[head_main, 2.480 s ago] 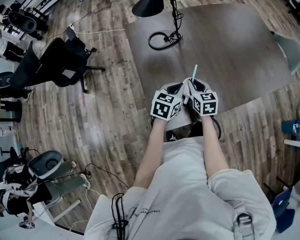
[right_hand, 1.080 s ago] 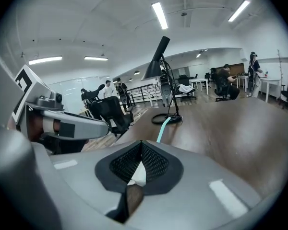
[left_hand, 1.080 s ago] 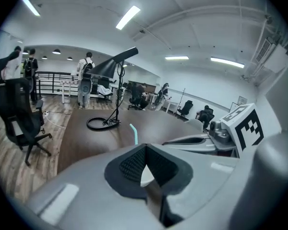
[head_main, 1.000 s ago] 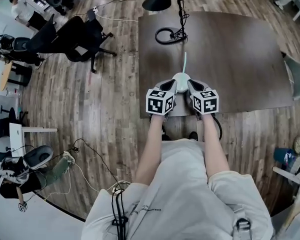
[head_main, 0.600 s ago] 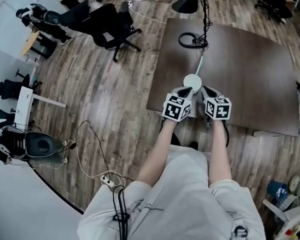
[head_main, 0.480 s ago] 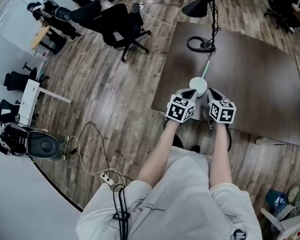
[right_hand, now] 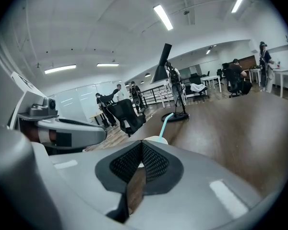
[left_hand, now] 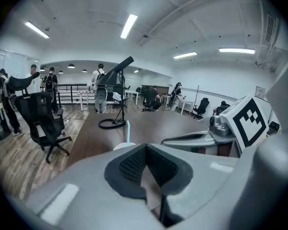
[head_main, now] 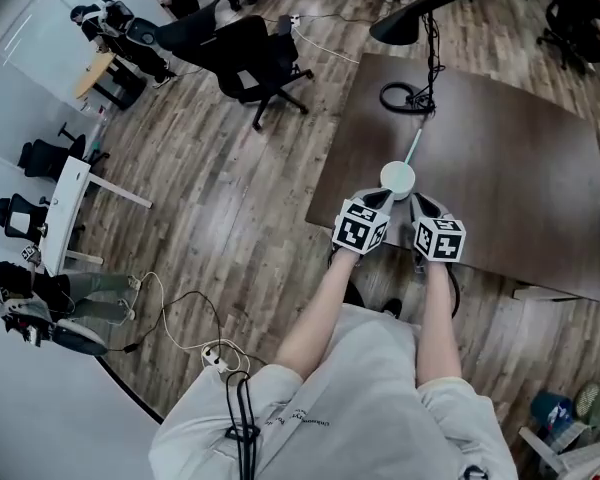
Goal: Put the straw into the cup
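Emptily closed: left gripper (left_hand: 146, 150), right gripper (right_hand: 141, 147)

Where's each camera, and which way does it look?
Head view: on the person's head, steeply down at the dark brown table; arms, left gripper, right gripper show.
Left gripper view: on the left gripper, along its fingers; right gripper beside.
Right gripper view: on the right gripper, along its fingers; left gripper beside.
All share: round white cup, teal straw.
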Demonstrator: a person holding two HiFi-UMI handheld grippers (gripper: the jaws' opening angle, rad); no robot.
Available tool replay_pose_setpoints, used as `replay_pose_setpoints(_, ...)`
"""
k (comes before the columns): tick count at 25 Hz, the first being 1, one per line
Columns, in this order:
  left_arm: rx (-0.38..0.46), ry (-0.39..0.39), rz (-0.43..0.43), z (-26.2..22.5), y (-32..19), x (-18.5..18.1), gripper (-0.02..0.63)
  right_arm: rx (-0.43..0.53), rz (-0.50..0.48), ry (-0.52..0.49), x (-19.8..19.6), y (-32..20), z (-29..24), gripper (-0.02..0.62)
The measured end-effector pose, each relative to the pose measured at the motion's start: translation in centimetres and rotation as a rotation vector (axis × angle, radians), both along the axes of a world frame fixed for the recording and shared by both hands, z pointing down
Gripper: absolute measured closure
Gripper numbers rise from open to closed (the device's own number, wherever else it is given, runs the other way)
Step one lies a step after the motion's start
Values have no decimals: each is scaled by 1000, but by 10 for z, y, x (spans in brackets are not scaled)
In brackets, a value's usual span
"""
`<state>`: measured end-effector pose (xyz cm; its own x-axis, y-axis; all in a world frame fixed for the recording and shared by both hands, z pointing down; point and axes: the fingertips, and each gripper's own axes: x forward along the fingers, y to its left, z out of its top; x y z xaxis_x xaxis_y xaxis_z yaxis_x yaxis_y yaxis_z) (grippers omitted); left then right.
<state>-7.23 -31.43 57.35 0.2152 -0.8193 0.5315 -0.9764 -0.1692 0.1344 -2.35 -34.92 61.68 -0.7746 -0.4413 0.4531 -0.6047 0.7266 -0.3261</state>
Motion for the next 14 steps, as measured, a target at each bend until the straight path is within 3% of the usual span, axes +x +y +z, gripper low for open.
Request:
replay_pose_setpoints(9, 12, 26, -50, 2, 0, 3, 606, 11, -14, -2, 12, 1, -4, 574)
replay_pose_setpoints(14, 74, 31, -91, -5, 5, -5, 606, 26, -37, 9, 4, 14, -3, 574)
